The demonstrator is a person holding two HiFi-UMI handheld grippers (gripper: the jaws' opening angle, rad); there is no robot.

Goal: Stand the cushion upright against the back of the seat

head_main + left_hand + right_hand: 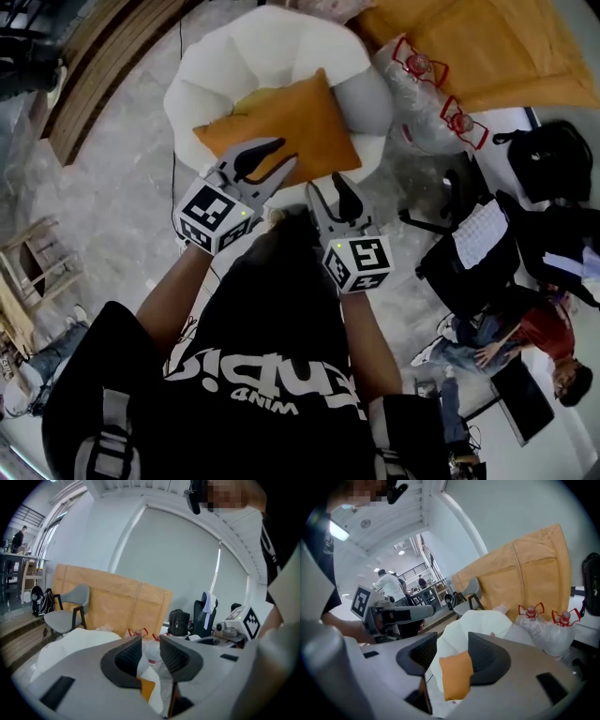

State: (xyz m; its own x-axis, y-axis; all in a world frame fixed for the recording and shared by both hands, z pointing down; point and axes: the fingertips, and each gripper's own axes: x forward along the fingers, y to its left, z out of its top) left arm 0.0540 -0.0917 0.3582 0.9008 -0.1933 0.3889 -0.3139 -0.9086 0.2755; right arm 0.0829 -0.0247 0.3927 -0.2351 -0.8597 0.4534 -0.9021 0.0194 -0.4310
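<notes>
The cushion (281, 122), orange, lies flat across the white seat (225, 52), one corner toward the seat's left rim and another toward its right, and is not propped against the back. Both grippers hang side by side above the seat's near edge, pointing at the cushion and clear of it. The left gripper (272, 161) has its jaws moderately apart; in its own view the left gripper (150, 645) has nothing between the pads, only a sliver of cushion (146, 689) showing far below the gap. The right gripper (333, 199) has its jaws wider; in its own view the right gripper (452, 651) is empty too, with the cushion (454, 674) and seat (476, 623) seen through the gap, well beyond the tips. A brown sheet (487, 47) stands beyond the seat, with two clear bags (422, 89) tied in red beside it. A grey chair (70, 611) stands at the left in the left gripper view.
</notes>
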